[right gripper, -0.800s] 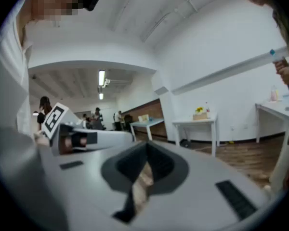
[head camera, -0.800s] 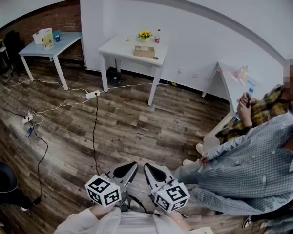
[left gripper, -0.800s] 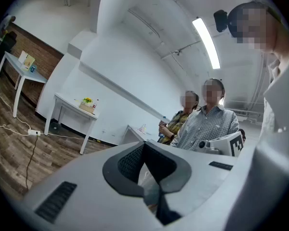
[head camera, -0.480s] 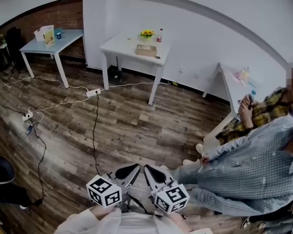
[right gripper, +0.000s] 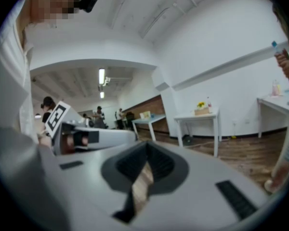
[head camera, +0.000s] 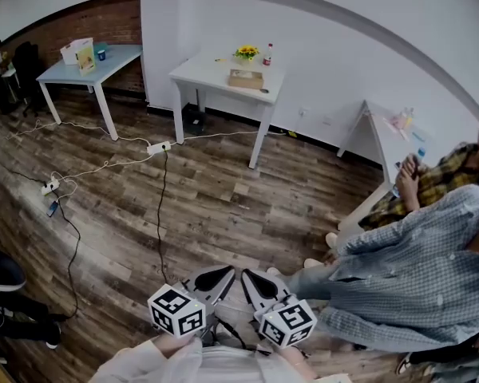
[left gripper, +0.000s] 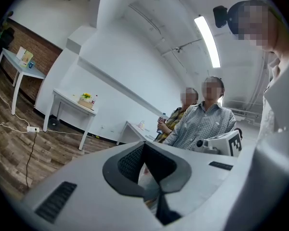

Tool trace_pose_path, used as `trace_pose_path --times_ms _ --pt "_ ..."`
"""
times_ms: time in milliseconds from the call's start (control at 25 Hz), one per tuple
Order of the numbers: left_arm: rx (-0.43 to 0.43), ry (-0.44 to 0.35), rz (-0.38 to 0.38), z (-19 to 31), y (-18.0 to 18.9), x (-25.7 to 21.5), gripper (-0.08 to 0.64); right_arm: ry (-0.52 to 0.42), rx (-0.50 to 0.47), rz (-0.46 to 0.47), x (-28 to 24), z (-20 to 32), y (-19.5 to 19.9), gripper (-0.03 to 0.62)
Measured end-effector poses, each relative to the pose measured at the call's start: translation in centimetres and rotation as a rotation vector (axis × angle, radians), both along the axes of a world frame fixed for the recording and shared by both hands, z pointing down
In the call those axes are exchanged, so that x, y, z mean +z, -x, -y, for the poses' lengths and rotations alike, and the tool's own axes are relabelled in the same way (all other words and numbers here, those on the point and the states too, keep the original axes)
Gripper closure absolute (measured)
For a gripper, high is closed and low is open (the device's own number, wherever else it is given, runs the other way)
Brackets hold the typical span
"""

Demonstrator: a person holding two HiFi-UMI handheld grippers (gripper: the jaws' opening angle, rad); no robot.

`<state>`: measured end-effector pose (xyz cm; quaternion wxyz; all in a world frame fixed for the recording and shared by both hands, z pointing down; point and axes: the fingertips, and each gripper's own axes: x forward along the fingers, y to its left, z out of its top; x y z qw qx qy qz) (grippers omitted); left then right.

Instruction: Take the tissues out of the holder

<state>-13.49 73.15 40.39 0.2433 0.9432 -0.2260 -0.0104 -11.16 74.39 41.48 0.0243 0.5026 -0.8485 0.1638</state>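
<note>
The jaws of the left gripper [head camera: 213, 278] and the right gripper [head camera: 254, 282] are closed on nothing, side by side. The tissue holder [head camera: 246, 77], seemingly the wooden box on the white table [head camera: 203, 72], stands well apart, straight ahead, about equally far from both.

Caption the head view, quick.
Grey left tool and right tool over wood floor, far from white table bearing brown tissue holder.

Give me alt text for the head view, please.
The left gripper and right gripper sit side by side at the bottom edge, both shut and empty, over a wood floor. Far ahead, a white table holds a tan box and yellow flowers; two people sit at right.
</note>
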Motion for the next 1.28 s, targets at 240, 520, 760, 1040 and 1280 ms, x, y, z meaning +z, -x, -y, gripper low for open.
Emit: trace_pose_path --times_ms 240,520,760,1040,1280 --pt "-0.008 -0.004 0.009 0.6 -0.8 0.4 0.543 -0.011 -0.042 0.012 -0.2 0.6 -0.3 0.581" --pt "-0.03 0.013 0.001 2.9 -2.0 1.2 0.543 -0.01 -0.061 0.023 0.4 2.4 -1.9 0.581" --pt "-0.021 0.029 0.024 3.4 -3.9 2.8 0.543 -0.003 -0.054 0.03 1.6 3.4 -3.5 0.581" --pt "-0.019 0.051 0.032 7.9 -5.5 3.5 0.543 0.036 -0.033 0.035 2.9 7.6 -5.3 0.581" --pt "-0.013 0.039 0.04 17.2 -5.5 3.5 0.543 0.011 -0.015 0.033 2.8 16.8 -5.7 0.581"
